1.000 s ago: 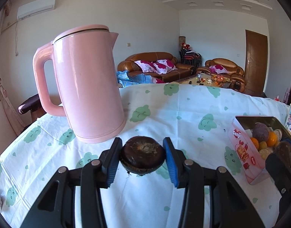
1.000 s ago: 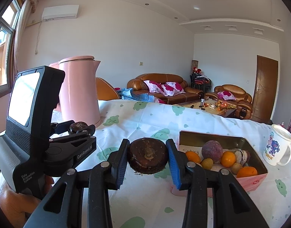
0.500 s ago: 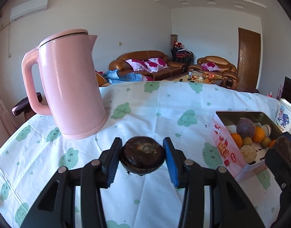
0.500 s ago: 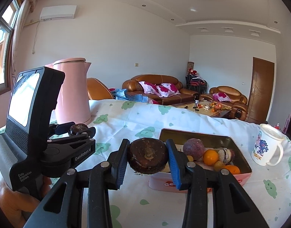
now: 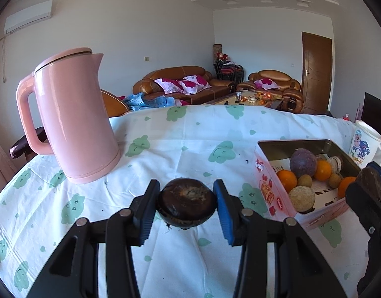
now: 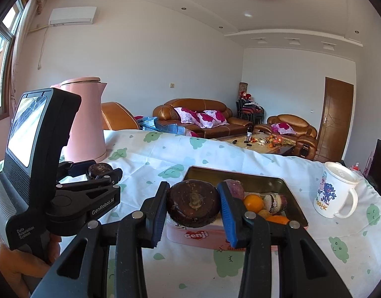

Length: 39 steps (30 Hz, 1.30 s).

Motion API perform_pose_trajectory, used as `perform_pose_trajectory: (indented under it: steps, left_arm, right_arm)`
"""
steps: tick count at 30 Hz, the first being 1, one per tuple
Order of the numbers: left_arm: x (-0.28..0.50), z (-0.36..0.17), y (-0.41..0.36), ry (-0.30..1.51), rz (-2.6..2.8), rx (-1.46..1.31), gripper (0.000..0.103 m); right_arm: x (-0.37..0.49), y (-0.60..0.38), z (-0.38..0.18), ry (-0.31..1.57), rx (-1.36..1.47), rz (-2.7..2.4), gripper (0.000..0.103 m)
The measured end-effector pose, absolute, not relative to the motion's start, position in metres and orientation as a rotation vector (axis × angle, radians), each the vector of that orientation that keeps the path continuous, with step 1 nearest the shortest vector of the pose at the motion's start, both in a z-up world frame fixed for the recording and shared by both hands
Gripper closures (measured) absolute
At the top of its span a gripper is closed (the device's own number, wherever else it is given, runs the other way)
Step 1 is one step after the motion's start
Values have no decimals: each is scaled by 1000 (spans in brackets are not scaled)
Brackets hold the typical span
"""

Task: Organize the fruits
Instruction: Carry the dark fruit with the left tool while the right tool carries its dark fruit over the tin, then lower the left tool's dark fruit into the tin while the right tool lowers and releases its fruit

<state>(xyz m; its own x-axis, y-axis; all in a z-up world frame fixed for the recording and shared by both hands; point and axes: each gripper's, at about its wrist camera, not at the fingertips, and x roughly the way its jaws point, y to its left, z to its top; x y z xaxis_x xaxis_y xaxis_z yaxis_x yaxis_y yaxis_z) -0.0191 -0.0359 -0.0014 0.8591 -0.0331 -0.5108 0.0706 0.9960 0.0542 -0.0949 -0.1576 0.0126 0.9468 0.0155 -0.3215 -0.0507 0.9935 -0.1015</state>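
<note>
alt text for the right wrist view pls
Right gripper clamps a dark brown round fruit just in front of a pink tin holding oranges and other fruit. The left gripper holds a similar fruit beside a pink kettle.

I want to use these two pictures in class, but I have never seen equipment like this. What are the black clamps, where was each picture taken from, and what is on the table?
A person holds a clamp-like tool in each hand, each with a camera looking along its fingers. One picture comes from the left hand-held gripper, the other from the right hand-held gripper. Each grips a dark brown fruit. On the patterned tablecloth stand a pink kettle, a white mug and a pink tin holding oranges and other fruit.
</note>
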Motion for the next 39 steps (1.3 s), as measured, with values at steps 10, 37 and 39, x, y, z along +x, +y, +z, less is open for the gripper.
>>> perform_pose_trajectory:
  steps: [10,37,39]
  left_arm:
    - [-21,-2,-70,541,-119,85,57]
    - [-9,14,-161,523,-311,121,57]
    - [-5,15,-168,523,-324,123,57]
  right_arm:
    - [-98,-182,14,316,-116,-18,61]
    - [-102,-266,20,328,-12,-170,61]
    - [-101,-273,21,334,2,-183,61]
